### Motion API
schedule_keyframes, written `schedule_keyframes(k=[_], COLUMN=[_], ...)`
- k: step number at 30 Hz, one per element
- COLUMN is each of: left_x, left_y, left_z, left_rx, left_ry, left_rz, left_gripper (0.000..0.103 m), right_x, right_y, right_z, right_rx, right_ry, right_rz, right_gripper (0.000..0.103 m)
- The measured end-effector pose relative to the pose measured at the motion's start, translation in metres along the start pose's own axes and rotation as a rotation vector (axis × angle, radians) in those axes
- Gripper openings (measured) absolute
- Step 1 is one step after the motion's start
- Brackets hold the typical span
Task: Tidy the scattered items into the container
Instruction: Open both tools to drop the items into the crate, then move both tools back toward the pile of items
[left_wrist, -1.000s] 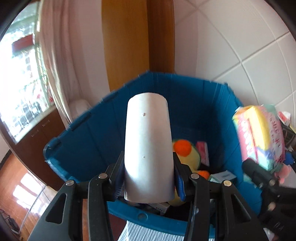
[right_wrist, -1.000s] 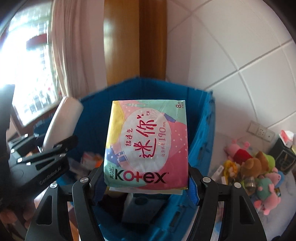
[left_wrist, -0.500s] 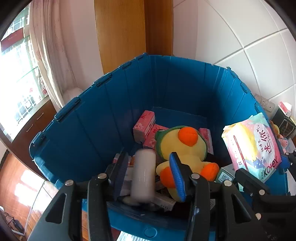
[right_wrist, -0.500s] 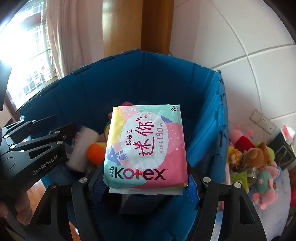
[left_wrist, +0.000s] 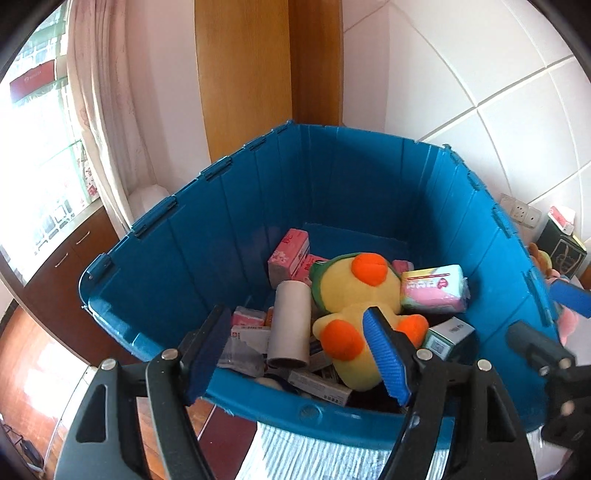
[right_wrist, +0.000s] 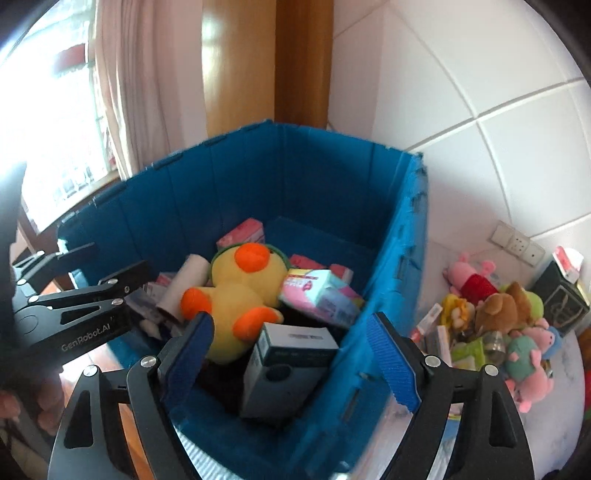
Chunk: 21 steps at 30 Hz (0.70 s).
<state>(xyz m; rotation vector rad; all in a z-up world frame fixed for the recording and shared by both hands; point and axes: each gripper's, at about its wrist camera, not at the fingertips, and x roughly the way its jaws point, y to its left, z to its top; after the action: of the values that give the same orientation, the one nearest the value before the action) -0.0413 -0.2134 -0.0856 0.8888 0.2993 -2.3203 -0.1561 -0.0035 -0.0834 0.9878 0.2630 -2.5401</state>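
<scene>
A blue plastic crate (left_wrist: 207, 258) (right_wrist: 391, 295) holds a yellow plush duck (left_wrist: 354, 295) (right_wrist: 240, 284), a white paper roll (left_wrist: 290, 325) (right_wrist: 184, 284), a pink Kotex pack (left_wrist: 432, 290) (right_wrist: 321, 291), pink boxes (left_wrist: 288, 254) and a grey box (right_wrist: 288, 362). My left gripper (left_wrist: 295, 354) is open and empty above the crate's near rim. My right gripper (right_wrist: 291, 362) is open and empty over the crate's near right corner. Scattered plush toys (right_wrist: 509, 325) lie on the surface right of the crate.
A tiled wall and a wooden post (left_wrist: 266, 74) stand behind the crate. A curtain and window (left_wrist: 55, 129) are at the left. A dark box (right_wrist: 561, 291) and a wall socket (right_wrist: 517, 243) sit beyond the toys. A striped cloth (left_wrist: 314, 454) lies under the crate's front.
Both grippers opened. The white roll dropped from my left gripper into the crate beside the duck. The Kotex pack dropped from my right gripper and lies in the crate by the duck.
</scene>
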Motion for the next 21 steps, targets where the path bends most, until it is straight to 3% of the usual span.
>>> schedule_keyframes(k=[11, 21], left_x=[-0.044, -0.083], left_y=[-0.029, -0.127], left_z=[-0.009, -0.008], left_rx=[0.032, 0.151], left_ry=[-0.083, -0.169], left_rz=[-0.095, -0.255], left_gripper=[0.074, 0.076], right_x=[-0.070, -0.133], right_y=[-0.034, -0.113], right_z=[-0.021, -0.063], right_rx=[0.049, 0.173], right_ry=[-0.100, -0.147], right_rz=[-0.081, -0.226], right_gripper=[0.086, 0.087])
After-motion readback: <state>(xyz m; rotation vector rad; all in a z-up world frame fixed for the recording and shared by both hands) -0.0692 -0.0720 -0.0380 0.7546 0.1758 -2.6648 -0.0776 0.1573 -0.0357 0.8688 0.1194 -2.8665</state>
